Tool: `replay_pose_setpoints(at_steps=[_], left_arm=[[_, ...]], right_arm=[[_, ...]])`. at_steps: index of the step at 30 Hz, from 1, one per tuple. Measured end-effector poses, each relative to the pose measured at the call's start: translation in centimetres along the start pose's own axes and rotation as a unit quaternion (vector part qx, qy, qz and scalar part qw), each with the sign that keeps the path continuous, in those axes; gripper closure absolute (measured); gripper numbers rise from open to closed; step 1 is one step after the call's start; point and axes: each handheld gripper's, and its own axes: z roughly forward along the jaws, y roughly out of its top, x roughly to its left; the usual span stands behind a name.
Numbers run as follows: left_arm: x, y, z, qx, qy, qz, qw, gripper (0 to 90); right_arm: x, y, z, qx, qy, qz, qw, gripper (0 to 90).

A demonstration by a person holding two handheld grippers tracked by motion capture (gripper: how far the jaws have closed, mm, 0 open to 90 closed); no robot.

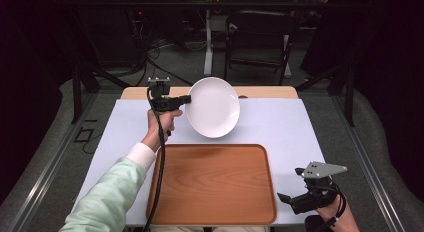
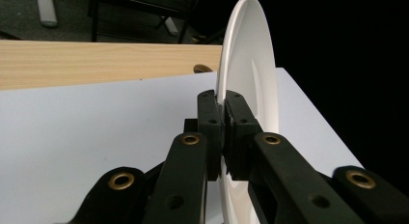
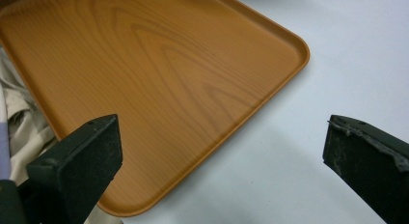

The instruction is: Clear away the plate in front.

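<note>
A white plate hangs tilted above the far middle of the table, held by its left rim. My left gripper is shut on that rim; in the left gripper view the plate stands edge-on between the closed jaws of the left gripper. A wooden tray lies bare on the near half of the white table top. My right gripper rests low at the near right corner, open, with nothing between its jaws. In the right gripper view the tray lies ahead and to the left.
A strip of bare wood runs along the table's far edge. Behind the table stand a black chair and a white desk leg. Dark frame posts flank the table on both sides.
</note>
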Motion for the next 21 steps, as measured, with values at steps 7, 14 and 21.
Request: replay_pose_setpoints(at_steps=[7, 14, 21], left_arm=[[-0.9, 0.1, -0.9, 0.001, -0.016, 0.011, 0.9998, 87.3], [-1.9, 0.0, -1.6, 0.007, -0.034, 0.022, 0.9992, 87.3], [-2.9, -0.4, -1.8, 0.015, -0.053, 0.035, 0.9979, 87.3]], right_arm=[[-0.3, 1.2, 1.7, 0.041, 0.0, 0.03, 0.9987, 0.0], [-0.7, 3.6, 3.3, 0.042, 0.014, 0.051, 0.9977, 0.0], [-1.5, 6.2, 6.0, 0.034, 0.046, 0.077, 0.9954, 0.0]])
